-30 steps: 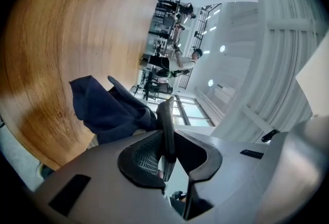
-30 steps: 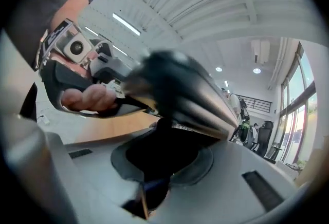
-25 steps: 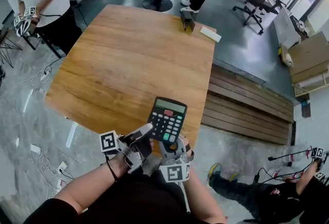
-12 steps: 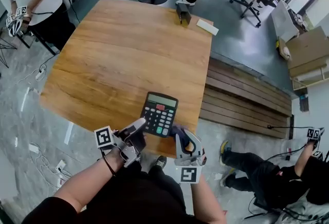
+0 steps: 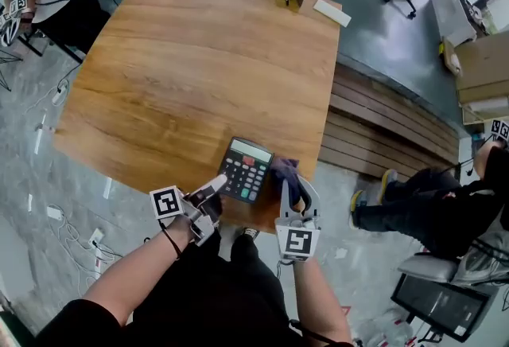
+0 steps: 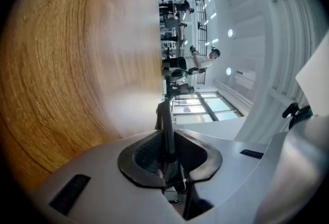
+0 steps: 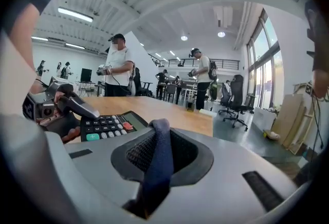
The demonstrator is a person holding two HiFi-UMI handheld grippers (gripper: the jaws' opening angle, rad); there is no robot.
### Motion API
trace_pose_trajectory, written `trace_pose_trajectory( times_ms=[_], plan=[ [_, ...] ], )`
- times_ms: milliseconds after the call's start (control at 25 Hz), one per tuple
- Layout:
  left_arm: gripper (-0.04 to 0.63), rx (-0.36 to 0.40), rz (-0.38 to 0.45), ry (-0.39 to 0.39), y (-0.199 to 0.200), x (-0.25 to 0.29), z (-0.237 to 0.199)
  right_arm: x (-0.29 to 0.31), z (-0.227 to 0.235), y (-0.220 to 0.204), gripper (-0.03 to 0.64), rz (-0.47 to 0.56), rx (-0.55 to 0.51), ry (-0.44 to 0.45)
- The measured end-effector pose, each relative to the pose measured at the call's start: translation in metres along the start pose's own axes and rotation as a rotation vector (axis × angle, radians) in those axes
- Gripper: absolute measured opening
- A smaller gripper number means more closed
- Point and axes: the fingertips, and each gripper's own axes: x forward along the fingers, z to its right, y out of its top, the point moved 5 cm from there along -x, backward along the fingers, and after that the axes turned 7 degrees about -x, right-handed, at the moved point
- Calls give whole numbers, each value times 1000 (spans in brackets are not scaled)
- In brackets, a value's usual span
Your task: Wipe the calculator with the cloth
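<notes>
Low in the head view's middle, the calculator (image 5: 246,169) is at the near edge of the table (image 5: 199,59), your left gripper (image 5: 213,194) clamped on its lower left corner. Your right gripper (image 5: 289,192) pinches the dark cloth (image 5: 286,175) just right of it.

Black calculator (image 5: 245,170) with red and green keys, dark blue cloth (image 5: 287,178), brown wood-grain table (image 5: 199,59)

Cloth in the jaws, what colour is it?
The cloth is dark blue; right gripper view shows it best.
</notes>
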Motion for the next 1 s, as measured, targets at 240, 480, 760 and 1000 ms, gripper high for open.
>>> trace_pose_trajectory(
  times_ms=[240,480,760,1000],
  plan=[
    [71,72,9,109,9,0,-43,27,-32,-62,58,-237,99,-7],
    [74,283,19,186,13,-5,-50,33,-48,-83,58,-333,60,10],
    [104,699,16,400,10,-2,-38,41,-52,-81,58,-409,-14,3],
    [127,961,-6,602,0,-6,-46,35,-53,-76,60,-414,-34,-11]
  ],
)
